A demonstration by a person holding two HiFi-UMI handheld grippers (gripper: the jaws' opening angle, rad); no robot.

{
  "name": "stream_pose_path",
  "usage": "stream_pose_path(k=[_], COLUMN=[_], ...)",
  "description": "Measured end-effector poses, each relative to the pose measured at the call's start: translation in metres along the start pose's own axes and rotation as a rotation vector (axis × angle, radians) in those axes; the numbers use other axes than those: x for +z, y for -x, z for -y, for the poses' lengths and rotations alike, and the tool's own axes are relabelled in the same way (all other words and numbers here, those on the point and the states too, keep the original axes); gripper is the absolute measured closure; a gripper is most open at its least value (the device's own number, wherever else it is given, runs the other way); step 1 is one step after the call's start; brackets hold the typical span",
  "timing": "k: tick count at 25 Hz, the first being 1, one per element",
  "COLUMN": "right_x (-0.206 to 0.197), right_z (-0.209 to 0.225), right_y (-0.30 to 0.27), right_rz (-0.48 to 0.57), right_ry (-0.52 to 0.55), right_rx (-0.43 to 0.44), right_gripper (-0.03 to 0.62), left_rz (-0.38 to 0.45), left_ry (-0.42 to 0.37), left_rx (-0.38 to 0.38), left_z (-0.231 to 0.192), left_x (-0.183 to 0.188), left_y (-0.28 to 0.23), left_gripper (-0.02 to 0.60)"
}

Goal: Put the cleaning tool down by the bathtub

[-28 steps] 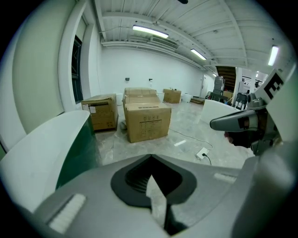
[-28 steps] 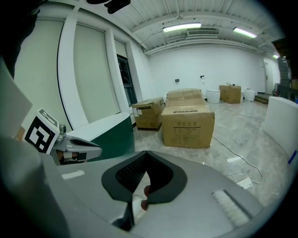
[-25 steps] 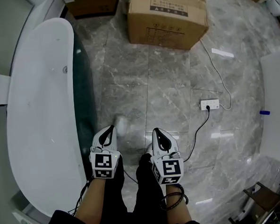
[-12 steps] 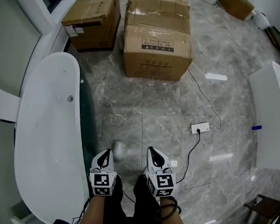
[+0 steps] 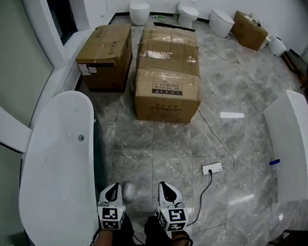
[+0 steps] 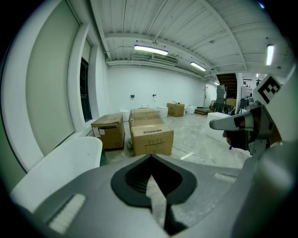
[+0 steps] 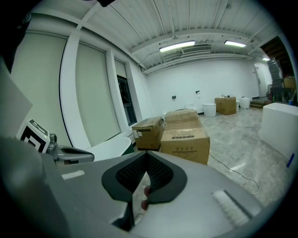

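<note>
You hold both grippers low at 6 o'clock in the head view, side by side, with their tips aimed toward 12 o'clock. The left gripper (image 5: 114, 187) is clenched: its own view shows the jaws meeting at the tips with nothing between them, only floor showing through the slit. The right gripper (image 5: 163, 185) is likewise clenched and empty. The small pale grey rounded cleaning tool (image 5: 128, 190) lies on the grey marble tile floor (image 5: 165, 140), free of both grippers. It sits near the dark side wall of the white oval freestanding bathtub (image 5: 52, 167), which runs along the 9 o'clock side with its long axis from 6 to 12 o'clock. From the left gripper the tool lies just beside the tips at about 2 o'clock. From the right gripper it lies at about 9 o'clock, farther off, so the left gripper is the nearer one. The tool is too small and blurred to give its long axis. Judged from this layout, the tool is already set down by the bathtub, and any further adjustment would first require you to release the left gripper's jaws.
</note>
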State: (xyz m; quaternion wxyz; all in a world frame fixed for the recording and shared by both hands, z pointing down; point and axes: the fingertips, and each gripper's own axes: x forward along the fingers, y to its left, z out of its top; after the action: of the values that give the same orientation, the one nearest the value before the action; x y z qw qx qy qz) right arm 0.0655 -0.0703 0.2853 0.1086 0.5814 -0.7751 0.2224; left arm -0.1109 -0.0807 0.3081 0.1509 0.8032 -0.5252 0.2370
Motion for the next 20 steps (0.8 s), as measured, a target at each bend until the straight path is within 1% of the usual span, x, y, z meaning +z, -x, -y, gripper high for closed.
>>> stream_pose_path(k=[3,7,9,13,17,20], right_x=[0.018,0.045,0.056,0.076,0.092,0.104], right_z=[-0.001,0.000,0.000,0.002,0.007,0.009], right_y=[0.008,0.019,0.024,0.033,0.040,0.045], right_rz=[0.026,0.059,0.076,0.095,0.124,0.145], right_ry=[0.016,0.044,0.053,0.081,0.082,0.097], right_rx=[0.006,0.008,0.009,0.012,0.005,0.005], right_gripper=[0.571,0.571,0.571,0.571,0.571,0.571], left_rz=[0.028,0.066,0.088,0.127,0.168,0.204], left_ry=[-0.010,0.009,0.003,-0.008,-0.005,-0.021], left_rx=[0.004,0.010,0.013,0.034,0.051,0.058], left_z=[0.000,0.000,0.000,-0.005,-0.013,-0.013], left_x=[0.010,0.033,0.042,0.061,0.082,0.100], left_y=[0.008,0.020,0.027,0.038,0.046,0.055], left_gripper=[0.581,0.581,0.581,0.581,0.581,0.581])
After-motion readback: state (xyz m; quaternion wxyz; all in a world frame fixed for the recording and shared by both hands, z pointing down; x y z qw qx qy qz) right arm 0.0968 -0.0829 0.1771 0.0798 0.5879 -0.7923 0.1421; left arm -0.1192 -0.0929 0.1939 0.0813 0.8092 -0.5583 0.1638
